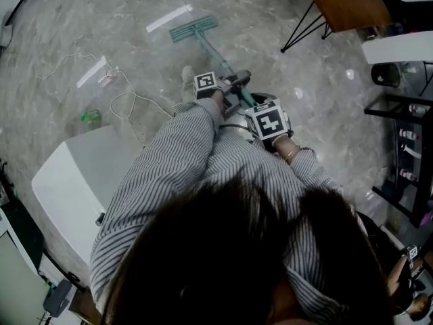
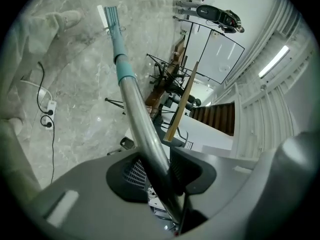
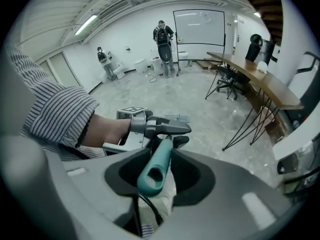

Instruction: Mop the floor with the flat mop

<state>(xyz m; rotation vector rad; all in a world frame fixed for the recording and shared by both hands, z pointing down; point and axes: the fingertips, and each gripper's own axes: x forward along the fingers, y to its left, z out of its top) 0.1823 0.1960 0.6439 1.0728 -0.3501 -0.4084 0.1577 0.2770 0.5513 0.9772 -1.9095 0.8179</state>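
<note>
Teal-and-steel flat mop [image 1: 203, 36], set on grey marble floor [image 1: 135, 12].
- Mop head [image 1: 194, 28]: at 12 o'clock in head view, flat on the floor; shaft slanting back toward centre of view.
- Steel shaft [image 2: 136, 101]: clenched between jaws of left gripper [image 2: 162, 171], pads pressed to both sides of the tube; teal sleeve further down toward the head, at 11 o'clock in left gripper view.
- Teal handle end [image 3: 156, 166]: grasped by right gripper [image 3: 159, 171], jaws closed on it, open end of the grip facing the camera.
- Grippers close together on the pole in head view, left one lower on the shaft, right one nearer the body at the top end.
- Striped sleeve [image 1: 169, 175]: at 7 o'clock of centre in head view.
- White power strip [image 1: 105, 78] with looping cable: on floor at 10 o'clock.
- Green bottle [image 1: 90, 118]: on floor at 9 o'clock.
- Wooden table [image 1: 345, 2] on black wire legs: at 1 o'clock.
- Whiteboard [image 3: 198, 26] and standing person [image 3: 163, 39]: far off at 12 o'clock in right gripper view.
</note>
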